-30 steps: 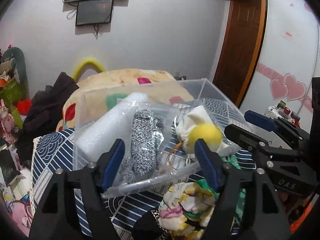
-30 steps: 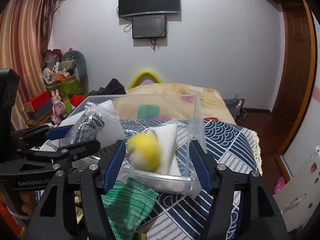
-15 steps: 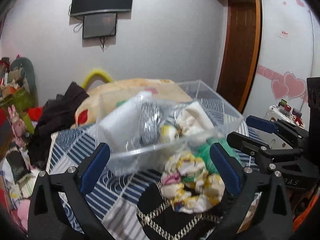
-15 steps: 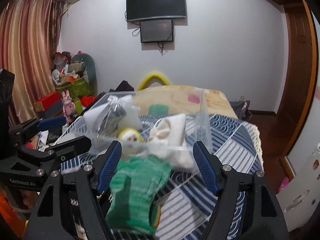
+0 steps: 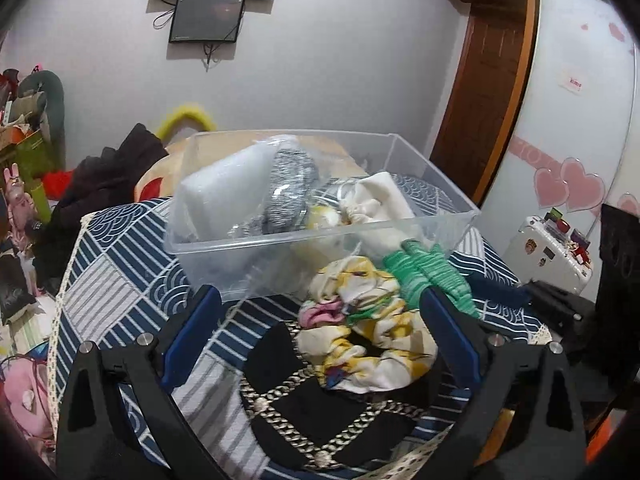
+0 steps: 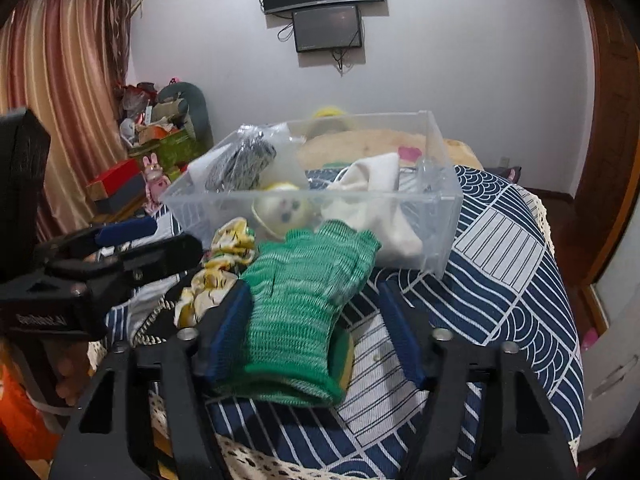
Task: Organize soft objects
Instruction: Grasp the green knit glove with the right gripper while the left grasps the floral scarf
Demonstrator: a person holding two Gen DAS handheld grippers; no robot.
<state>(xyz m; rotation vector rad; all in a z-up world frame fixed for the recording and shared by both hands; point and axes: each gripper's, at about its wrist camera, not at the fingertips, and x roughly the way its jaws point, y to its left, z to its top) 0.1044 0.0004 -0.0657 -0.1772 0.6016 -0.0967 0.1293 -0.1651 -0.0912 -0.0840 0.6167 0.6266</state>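
Note:
A clear plastic bin (image 5: 304, 252) (image 6: 436, 208) sits on the blue patterned cloth. It holds a white bagged roll (image 5: 224, 196), a grey speckled item (image 5: 288, 188) (image 6: 244, 160), a cream pouch (image 5: 380, 196) (image 6: 376, 184) and a yellow ball toy (image 6: 280, 208). In front of the bin lie a green knit glove (image 6: 304, 300) (image 5: 432, 276), a floral scrunchie (image 5: 368, 328) (image 6: 216, 276) and a black chain-pattern cloth (image 5: 320, 408). My left gripper (image 5: 320, 340) is open above the scrunchie. My right gripper (image 6: 316, 320) is open with its fingers on either side of the glove.
The blue and white patterned cloth (image 6: 500, 280) covers a table with a lace edge. A bed with a peach blanket (image 6: 380, 144) lies behind. Clutter and boxes (image 6: 160, 140) stand at the left. A white case (image 5: 548, 252) and a door (image 5: 480, 100) are at the right.
Both grippers have drawn back and down from the bin, which now rests on the cloth. The glove and scrunchie have come between the fingers.

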